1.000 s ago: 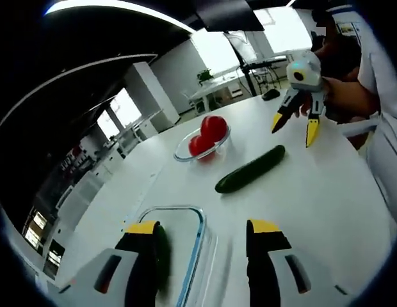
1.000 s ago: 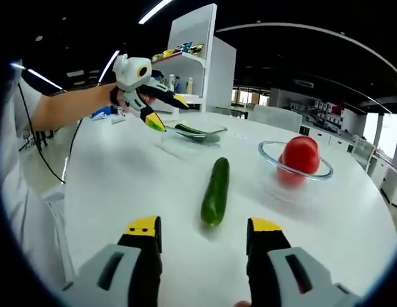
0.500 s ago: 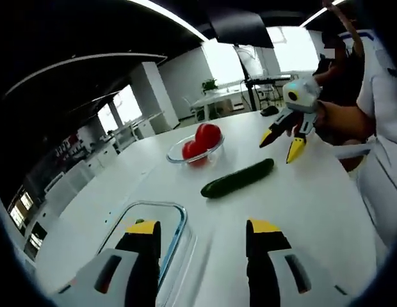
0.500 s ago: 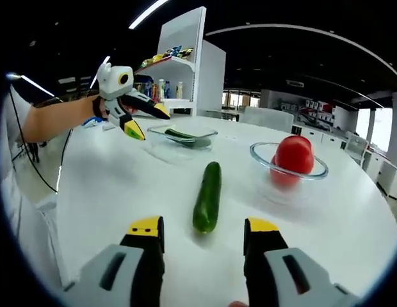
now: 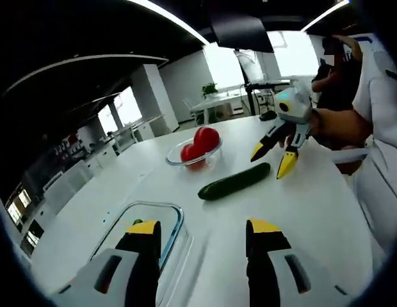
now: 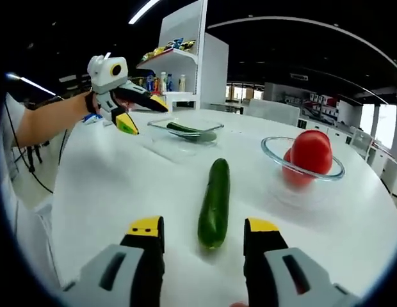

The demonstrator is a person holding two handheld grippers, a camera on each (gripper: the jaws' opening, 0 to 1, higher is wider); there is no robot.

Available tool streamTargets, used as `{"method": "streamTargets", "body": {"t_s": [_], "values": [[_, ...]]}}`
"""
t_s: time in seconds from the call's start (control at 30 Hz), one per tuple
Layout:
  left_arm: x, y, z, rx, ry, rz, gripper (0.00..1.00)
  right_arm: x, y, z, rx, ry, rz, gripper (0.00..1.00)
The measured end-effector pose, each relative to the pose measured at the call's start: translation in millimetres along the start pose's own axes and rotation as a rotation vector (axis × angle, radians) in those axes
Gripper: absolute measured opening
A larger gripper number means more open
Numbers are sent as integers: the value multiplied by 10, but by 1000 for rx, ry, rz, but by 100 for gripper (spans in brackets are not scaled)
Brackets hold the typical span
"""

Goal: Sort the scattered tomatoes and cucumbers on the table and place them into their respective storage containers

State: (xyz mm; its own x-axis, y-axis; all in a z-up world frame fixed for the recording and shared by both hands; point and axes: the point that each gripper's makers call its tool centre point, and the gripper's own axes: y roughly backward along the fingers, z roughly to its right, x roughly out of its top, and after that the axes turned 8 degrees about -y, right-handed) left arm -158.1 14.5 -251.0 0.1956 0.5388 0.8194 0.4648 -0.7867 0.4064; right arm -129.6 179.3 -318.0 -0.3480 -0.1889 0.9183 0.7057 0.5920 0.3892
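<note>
Green cucumber (image 6: 214,203) loose on white table (image 6: 121,185), right gripper (image 6: 202,231) and left gripper (image 5: 203,231) gaping, empty.

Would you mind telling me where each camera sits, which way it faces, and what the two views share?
Left gripper view: rides the left hand-held gripper, above the rectangular glass container, facing the cucumber, the bowl of tomatoes and the right hand-held gripper on a forearm.
Right gripper view: rides the right hand-held gripper, low over the white table, looking along the cucumber; a bare forearm holds the left hand-held gripper.
Shared: cucumber, bowl of tomatoes, container, table.
</note>
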Motion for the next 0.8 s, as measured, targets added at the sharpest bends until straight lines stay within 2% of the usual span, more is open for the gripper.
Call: {"method": "streamTargets", "body": {"t_s": [0.2,0.37,0.63,0.8], "values": [[-1,-2,94,-26,38,28,53,15,-109,-15,3,-20,13,44],[-41,-11,138,-32,42,23,53,-37,-188,-22,-4,4,-5,40],[-111,6,164,-34,36,7,53,-82,-238,68,-28,-54,-19,33],[-122,14,157,-27,36,7,53,-118,-270,67,-36,-51,-32,29]]}}
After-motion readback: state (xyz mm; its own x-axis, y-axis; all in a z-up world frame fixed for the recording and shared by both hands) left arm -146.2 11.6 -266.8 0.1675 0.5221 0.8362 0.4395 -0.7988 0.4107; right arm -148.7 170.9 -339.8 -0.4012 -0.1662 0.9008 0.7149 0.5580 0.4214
